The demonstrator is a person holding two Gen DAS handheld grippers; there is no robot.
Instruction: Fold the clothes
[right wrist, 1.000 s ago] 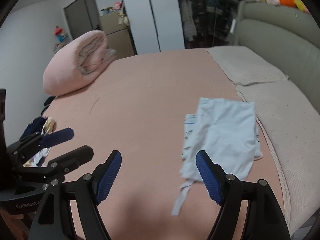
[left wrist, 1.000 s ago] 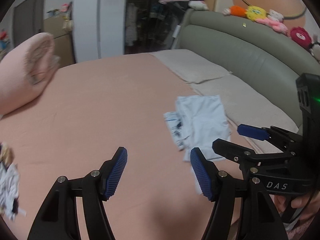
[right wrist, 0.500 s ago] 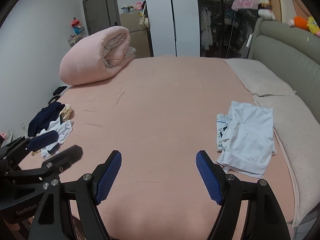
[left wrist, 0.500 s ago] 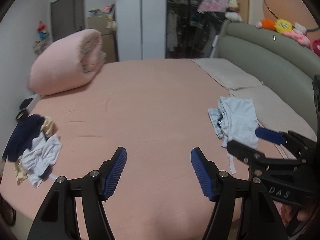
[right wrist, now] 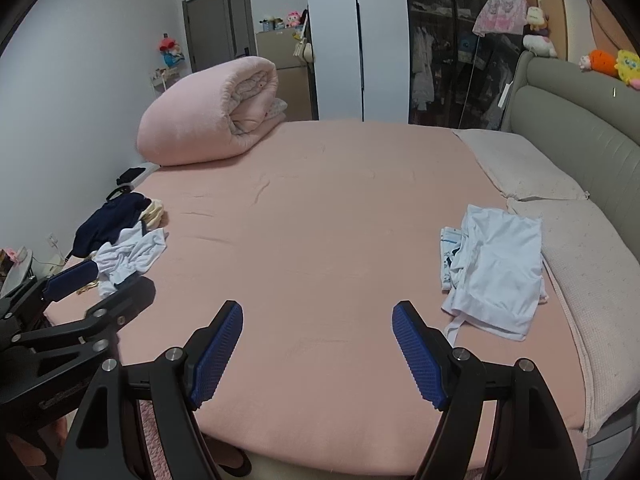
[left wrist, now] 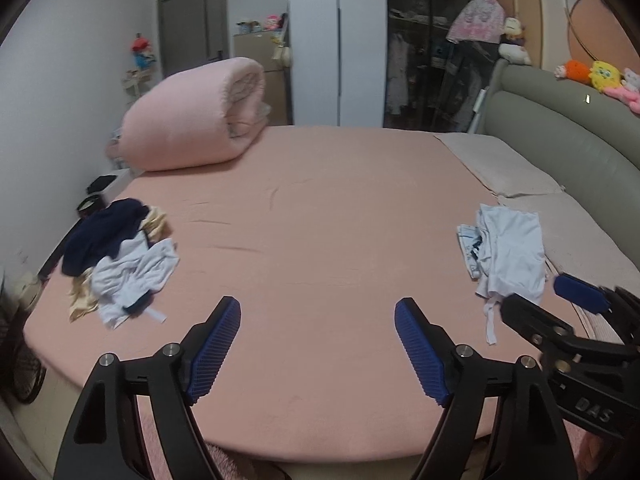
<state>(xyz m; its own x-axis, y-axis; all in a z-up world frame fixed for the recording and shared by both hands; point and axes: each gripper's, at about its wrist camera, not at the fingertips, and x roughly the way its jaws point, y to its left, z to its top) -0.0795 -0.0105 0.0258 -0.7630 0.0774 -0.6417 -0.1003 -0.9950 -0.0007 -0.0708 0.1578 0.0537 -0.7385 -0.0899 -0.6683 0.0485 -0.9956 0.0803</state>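
**Dim, even room light through fisheye lenses**

Soft, flat indoor light is falling across the bed (left wrist: 320, 240), casting only faint shadows. Both views are bending strongly at the edges, with dark corner vignetting. The wardrobe (right wrist: 448, 40) glass is staying murky, and far details are looking slightly soft.

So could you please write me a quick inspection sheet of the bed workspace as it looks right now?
Surface: pink bed sheet, mostly flat, a few light creases.
Job's things: unfolded clothes pile at the left edge; folded light-blue garments at the right beside the beige pillows.
Clutter: rolled pink duvet at the far left corner.
Grippers: left gripper has just been opening, nothing between its fingers; right gripper open and empty; both hover over the near edge.
Cables: nothing seen on the bed.
Surroundings: grey headboard with plush toys, dark wardrobe.
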